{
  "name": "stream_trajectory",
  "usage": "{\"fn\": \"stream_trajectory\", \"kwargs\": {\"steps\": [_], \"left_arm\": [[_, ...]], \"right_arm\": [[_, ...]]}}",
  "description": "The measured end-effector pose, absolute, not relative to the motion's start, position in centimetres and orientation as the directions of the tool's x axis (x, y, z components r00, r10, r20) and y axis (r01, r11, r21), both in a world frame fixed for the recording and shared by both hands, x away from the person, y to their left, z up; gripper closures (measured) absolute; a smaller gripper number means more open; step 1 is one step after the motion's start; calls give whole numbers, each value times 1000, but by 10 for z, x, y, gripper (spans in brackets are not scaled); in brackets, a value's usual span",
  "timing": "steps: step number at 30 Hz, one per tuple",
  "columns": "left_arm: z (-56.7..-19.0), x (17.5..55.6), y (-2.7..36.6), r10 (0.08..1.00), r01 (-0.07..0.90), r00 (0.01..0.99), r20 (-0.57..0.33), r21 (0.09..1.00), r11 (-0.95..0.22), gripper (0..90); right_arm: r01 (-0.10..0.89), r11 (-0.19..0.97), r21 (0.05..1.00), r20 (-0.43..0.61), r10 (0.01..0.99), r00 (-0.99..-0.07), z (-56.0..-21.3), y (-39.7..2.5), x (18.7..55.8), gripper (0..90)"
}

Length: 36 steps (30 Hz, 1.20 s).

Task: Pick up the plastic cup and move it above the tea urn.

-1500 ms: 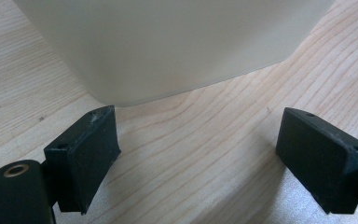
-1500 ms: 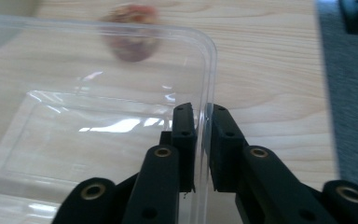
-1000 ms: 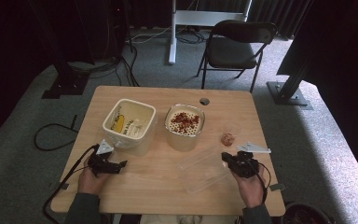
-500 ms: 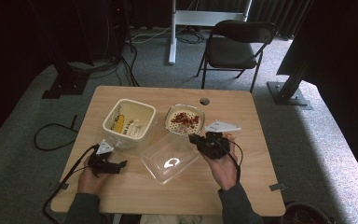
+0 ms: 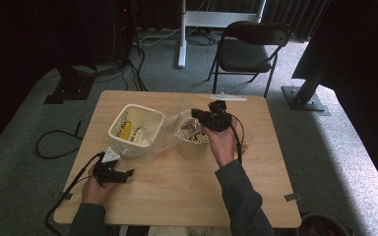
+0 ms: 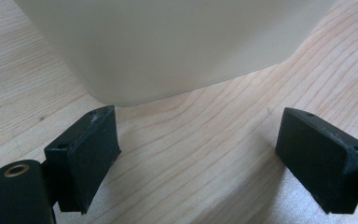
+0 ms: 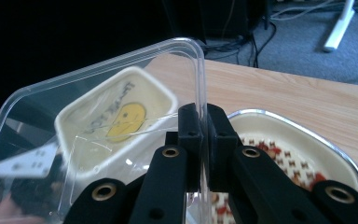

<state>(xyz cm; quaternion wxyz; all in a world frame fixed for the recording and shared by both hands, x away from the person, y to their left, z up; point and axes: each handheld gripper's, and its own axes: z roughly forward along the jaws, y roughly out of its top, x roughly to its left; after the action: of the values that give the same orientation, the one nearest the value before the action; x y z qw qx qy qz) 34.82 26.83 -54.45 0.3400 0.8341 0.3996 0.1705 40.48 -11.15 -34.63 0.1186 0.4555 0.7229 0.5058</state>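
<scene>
My right gripper (image 5: pixel 200 116) (image 7: pixel 199 130) is shut on the edge of a clear plastic lid (image 5: pixel 170 129) (image 7: pixel 88 126). It holds the lid tilted in the air, between the cream tub (image 5: pixel 135 129) and the round bowl of red and white pieces (image 5: pixel 193 137). Through the lid, in the right gripper view, the tub's bottom shows a yellow smiley label (image 7: pixel 126 115). The bowl (image 7: pixel 303 158) sits just right of the jaws there. My left gripper (image 5: pixel 120 174) (image 6: pixel 198 158) rests open on the table, right in front of the tub's cream wall (image 6: pixel 168 42).
The wooden table (image 5: pixel 187 196) stands on grey carpet. A black folding chair (image 5: pixel 248 49) and a white desk leg (image 5: pixel 182 34) are beyond the far edge. Black cables (image 5: pixel 59 142) lie on the floor at left. A black stand base (image 5: pixel 305 98) sits at right.
My right gripper picked the clear lid up off the table's right front and carried it up and left, over the bowl toward the tub. The left gripper stayed put.
</scene>
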Motion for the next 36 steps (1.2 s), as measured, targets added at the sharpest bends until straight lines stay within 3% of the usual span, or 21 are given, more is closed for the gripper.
{"fn": "stream_trajectory", "kwargs": {"steps": [13,14,15,16,21,30,36], "left_arm": [[-545,348,268,782,551,623,11,703,-449,136],[-544,348,268,782,551,623,11,703,-449,136],[-544,348,268,782,552,624,10,703,-449,136],[-544,348,268,782,551,623,13,703,-451,136],[-544,348,268,782,550,623,13,703,-450,136],[-545,348,268,782,550,623,13,703,-450,136],[-545,348,268,782,550,623,12,704,-450,136]], "right_arm": [[597,84,798,289,816,-500,-343,-51,449,861],[602,88,794,286,819,-498,-344,-46,451,851],[616,64,786,313,817,-484,-344,-40,454,734],[624,53,780,336,806,-488,-344,-38,454,725],[602,31,798,378,753,-539,-344,-37,449,611],[574,19,818,378,735,-563,-344,-50,442,584],[545,83,834,324,727,-606,-355,-57,430,574]]}}
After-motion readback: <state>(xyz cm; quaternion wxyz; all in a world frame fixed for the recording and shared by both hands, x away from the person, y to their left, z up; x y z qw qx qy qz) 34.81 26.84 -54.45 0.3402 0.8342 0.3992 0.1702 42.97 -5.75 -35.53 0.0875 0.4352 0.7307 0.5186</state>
